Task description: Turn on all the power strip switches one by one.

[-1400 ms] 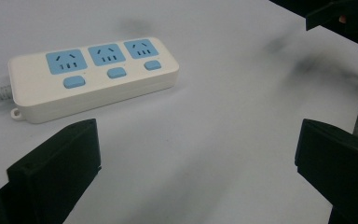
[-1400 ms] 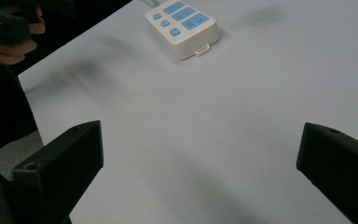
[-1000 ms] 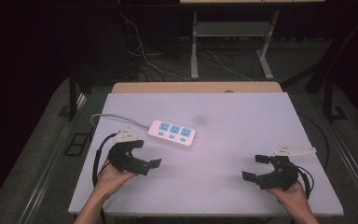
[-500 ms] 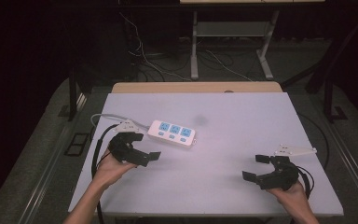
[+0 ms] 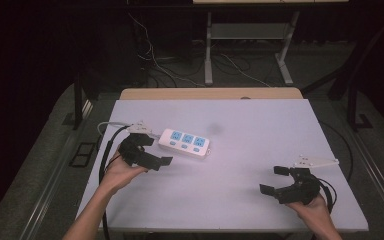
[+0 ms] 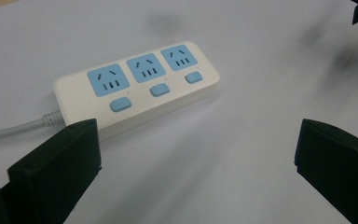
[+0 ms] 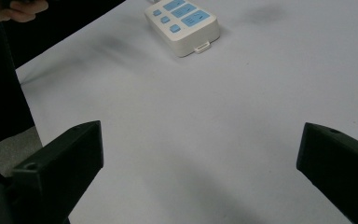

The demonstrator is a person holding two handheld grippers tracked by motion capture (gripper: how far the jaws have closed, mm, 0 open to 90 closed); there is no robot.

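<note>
A white power strip [image 5: 185,143] with three blue sockets and blue switches lies flat on the left half of the white table [image 5: 260,125]. Its grey cord [image 5: 105,127] runs off to the left. My left gripper [image 5: 157,150] is open just left of and in front of the strip, not touching it. In the left gripper view the strip [image 6: 140,84] lies just beyond the spread jaws of the left gripper [image 6: 196,140]. My right gripper [image 5: 274,180] is open and empty near the front right of the table. In the right gripper view its jaws [image 7: 200,140] stand wide apart, with the strip [image 7: 182,21] far ahead.
A wooden strip [image 5: 210,93] borders the table's far edge. Behind it loose cables [image 5: 180,65] lie on the dark floor beside a metal stand [image 5: 250,30]. The other hand [image 7: 14,9] shows at the top left of the right gripper view.
My left gripper has moved forward, away from the person and closer to the power strip. The right gripper and the strip have stayed in place.
</note>
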